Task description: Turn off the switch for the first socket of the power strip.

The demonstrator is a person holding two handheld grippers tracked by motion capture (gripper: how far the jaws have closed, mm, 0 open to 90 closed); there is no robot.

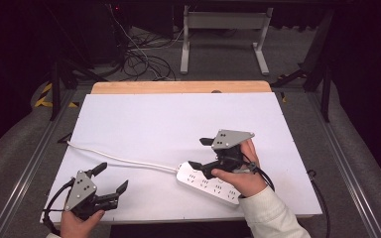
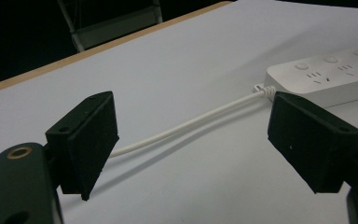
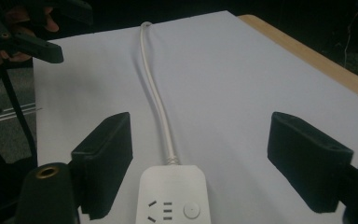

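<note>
A white worktop [image 1: 178, 119] with a wooden strip along its far edge carries the work. On it, toward the near right, lies a white power strip [image 1: 206, 184], set at a slant, its sockets and round buttons facing up. Its white cord [image 1: 124, 159] leaves the left end of the strip and runs across the sheet to the worktop's left edge. The right gripper [image 1: 198, 152] is held in the person's right hand [image 1: 240, 181] just above the cord end of the power strip; its fingers stand wide apart with nothing pressed between them, and in the right gripper view that end of the strip [image 3: 172, 196] lies below the gap between them, clear of both. The left gripper [image 1: 113, 177] sits in the left hand [image 1: 79, 223] at the near left corner, well apart from the strip, its fingers also spread open and empty, pointing toward the cord [image 2: 191, 123].
</note>
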